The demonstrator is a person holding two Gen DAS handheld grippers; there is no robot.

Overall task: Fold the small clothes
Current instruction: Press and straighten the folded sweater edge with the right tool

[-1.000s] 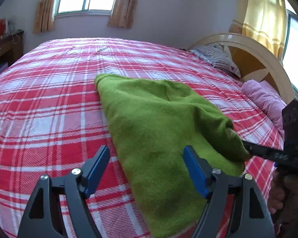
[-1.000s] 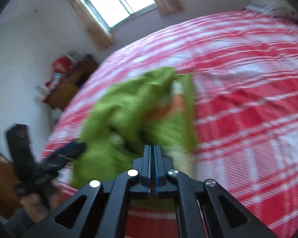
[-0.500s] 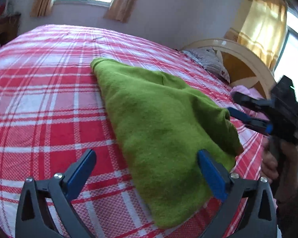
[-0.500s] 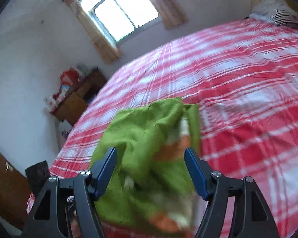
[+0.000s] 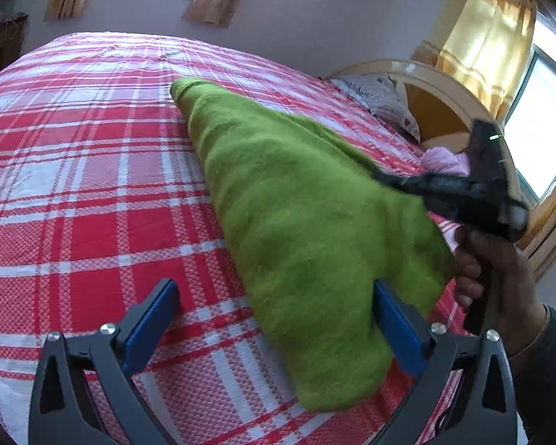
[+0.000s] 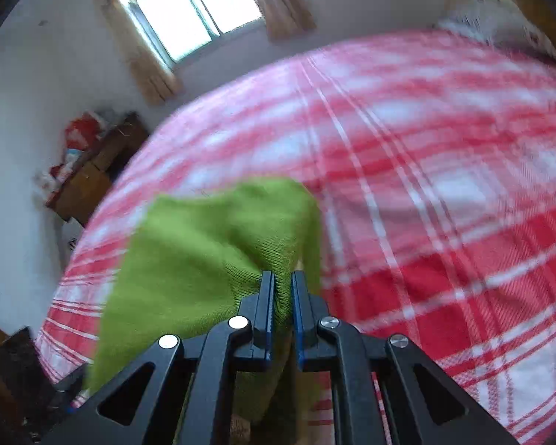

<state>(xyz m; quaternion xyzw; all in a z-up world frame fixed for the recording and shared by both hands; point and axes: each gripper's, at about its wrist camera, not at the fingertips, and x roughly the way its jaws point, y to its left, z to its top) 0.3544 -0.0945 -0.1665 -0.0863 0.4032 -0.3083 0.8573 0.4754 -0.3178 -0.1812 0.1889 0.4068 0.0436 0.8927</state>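
Your right gripper (image 6: 280, 293) is clamped on a fold of the green knit garment (image 5: 296, 230); the cloth sits pinched between its blue pads, and the jaws are closing the last of the way. Your left gripper (image 5: 274, 319) stands wide open and holds nothing; the garment's near end lies between its fingers without the pads pressing on it.

The garment lies on the red plaid bedspread (image 5: 74, 193), running away from the left gripper as a long doubled strip, its far tip well ahead. In my judgement one lengthwise fold is in place. Left to do: at least one crosswise fold to make a compact bundle, then smoothing. No finished, squared fold is visible yet.
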